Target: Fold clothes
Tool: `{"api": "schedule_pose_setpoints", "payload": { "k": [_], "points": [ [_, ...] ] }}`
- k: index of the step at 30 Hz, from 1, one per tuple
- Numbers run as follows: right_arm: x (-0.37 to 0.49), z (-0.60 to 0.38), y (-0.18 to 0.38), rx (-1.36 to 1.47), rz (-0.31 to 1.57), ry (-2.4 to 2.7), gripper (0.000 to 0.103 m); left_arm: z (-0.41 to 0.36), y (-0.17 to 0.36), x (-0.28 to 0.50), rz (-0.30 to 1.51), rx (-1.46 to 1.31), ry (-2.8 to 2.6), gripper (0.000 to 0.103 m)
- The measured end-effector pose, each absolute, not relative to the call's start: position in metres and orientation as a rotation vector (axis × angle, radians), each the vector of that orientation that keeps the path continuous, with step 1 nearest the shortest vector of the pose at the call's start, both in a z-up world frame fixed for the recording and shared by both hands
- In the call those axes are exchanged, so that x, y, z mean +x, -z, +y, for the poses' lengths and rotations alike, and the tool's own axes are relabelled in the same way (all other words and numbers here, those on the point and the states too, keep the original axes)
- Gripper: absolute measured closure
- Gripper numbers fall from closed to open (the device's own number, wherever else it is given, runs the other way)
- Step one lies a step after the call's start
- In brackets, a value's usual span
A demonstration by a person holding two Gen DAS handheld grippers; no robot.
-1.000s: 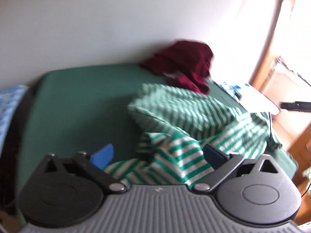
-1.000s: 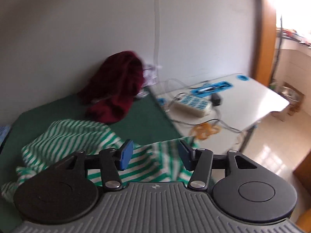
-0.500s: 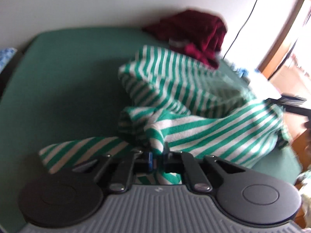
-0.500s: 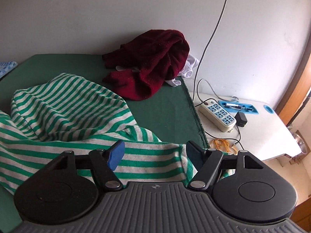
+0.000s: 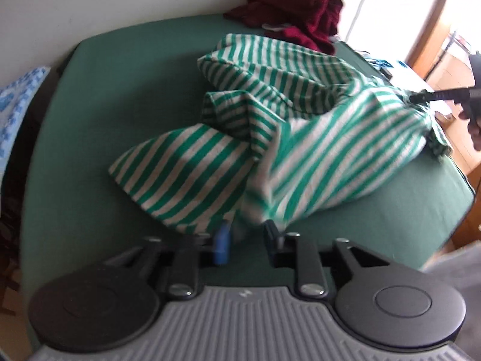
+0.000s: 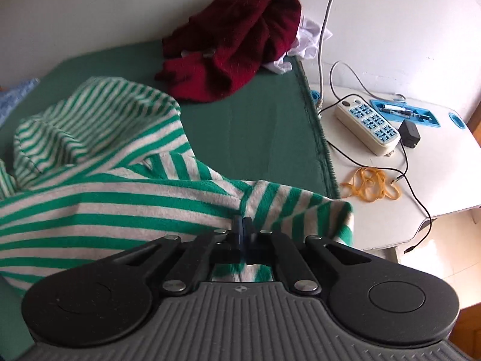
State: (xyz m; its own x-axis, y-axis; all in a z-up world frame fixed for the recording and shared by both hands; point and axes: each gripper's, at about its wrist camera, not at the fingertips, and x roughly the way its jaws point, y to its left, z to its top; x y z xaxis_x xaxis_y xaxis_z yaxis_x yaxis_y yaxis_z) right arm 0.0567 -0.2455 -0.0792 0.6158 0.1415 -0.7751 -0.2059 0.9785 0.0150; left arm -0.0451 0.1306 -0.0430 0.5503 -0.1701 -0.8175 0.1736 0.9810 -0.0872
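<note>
Pinching a hem fold of the green-and-white striped top (image 6: 126,210) with the right tool (image 6: 243,228), shut tight, cloth caught right at the fingertips and bunched under them. Flanking a blurred corner of the same top with the left tool (image 5: 246,237), about half open, having just been opening; not pressing on the cloth, so far as the blur lets tell. Spread in a loose heap straight ahead of the left tool and up to its right, stretched between the two tools, lying on the green-covered surface (image 5: 120,105). Rumpled into a raised hump ahead and left of the right tool. Farther ahead of both tools, against the wall: a dark red garment (image 6: 237,45), crumpled, apart from the striped top. Off to the right of the right tool, past the green edge: a white power strip (image 6: 368,126) with cables, and near it, closer to the tool, a tangle of yellow rubber bands (image 6: 371,185).
</note>
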Motion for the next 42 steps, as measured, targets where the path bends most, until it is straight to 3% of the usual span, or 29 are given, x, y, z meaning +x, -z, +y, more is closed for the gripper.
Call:
{"api": "schedule_pose_setpoints", "payload": {
  "k": [2,3,5,6,8,10,11,12,14,16,18,19,20,21,22,23,28,37,39,42],
  "points": [
    [0.041,-0.253,0.069,-0.081,0.884,-0.225,0.103,0.135,0.030,-0.048,0.919,0.038,0.207,0.029],
    [0.035,-0.256,0.067,-0.089,0.886,-0.222,0.103,0.138,0.025,-0.047,0.892,0.047,0.209,0.024],
    [0.027,-0.262,0.065,-0.089,0.884,-0.213,0.091,0.137,0.019,-0.031,0.845,0.029,0.243,0.003],
    [0.029,-0.262,0.063,-0.069,0.869,-0.211,0.085,0.136,0.017,-0.020,0.830,0.014,0.267,0.001],
    [0.033,-0.262,0.061,-0.027,0.835,-0.206,0.050,0.131,0.021,0.003,0.825,-0.009,0.325,0.001],
    [0.044,-0.254,0.060,-0.013,0.799,-0.216,0.029,0.130,0.038,0.029,0.865,-0.059,0.369,0.001],
    [0.051,-0.248,0.062,-0.035,0.789,-0.221,0.028,0.131,0.051,0.041,0.914,-0.096,0.377,0.002],
    [0.059,-0.242,0.064,-0.060,0.780,-0.225,0.028,0.133,0.063,0.051,0.967,-0.131,0.380,0.005],
    [0.074,-0.232,0.074,-0.136,0.797,-0.200,0.028,0.132,0.082,0.057,1.027,-0.164,0.372,0.043],
    [0.088,-0.228,0.090,-0.179,0.842,-0.179,0.028,0.129,0.093,0.053,1.056,-0.179,0.371,0.047],
    [0.097,-0.233,0.104,-0.154,0.876,-0.185,0.026,0.123,0.094,0.041,1.039,-0.174,0.389,0.062],
    [0.099,-0.239,0.109,-0.113,0.886,-0.195,0.024,0.118,0.095,0.036,1.035,-0.168,0.393,0.088],
    [0.100,-0.245,0.113,-0.049,0.894,-0.204,0.028,0.113,0.094,0.032,1.029,-0.155,0.385,0.099],
    [0.100,-0.254,0.111,0.032,0.907,-0.221,0.036,0.109,0.093,0.028,1.022,-0.141,0.373,0.099],
    [0.100,-0.264,0.109,0.116,0.920,-0.238,0.070,0.107,0.088,0.024,0.996,-0.126,0.358,0.100],
    [0.095,-0.271,0.103,0.183,0.916,-0.238,0.095,0.104,0.083,0.019,0.966,-0.113,0.342,0.100],
    [0.059,-0.295,0.055,0.378,0.804,-0.232,0.096,0.127,0.020,0.010,0.740,-0.198,0.302,0.100],
    [-0.028,-0.300,-0.070,0.701,0.383,-0.491,0.097,0.191,-0.133,-0.050,0.301,-0.165,0.268,0.100],
    [-0.049,-0.297,-0.085,0.705,0.330,-0.549,0.097,0.200,-0.148,-0.074,0.257,-0.121,0.245,0.099],
    [-0.067,-0.291,-0.080,0.643,0.392,-0.518,0.096,0.215,-0.145,-0.099,0.288,-0.092,0.229,0.096]
  ]
}}
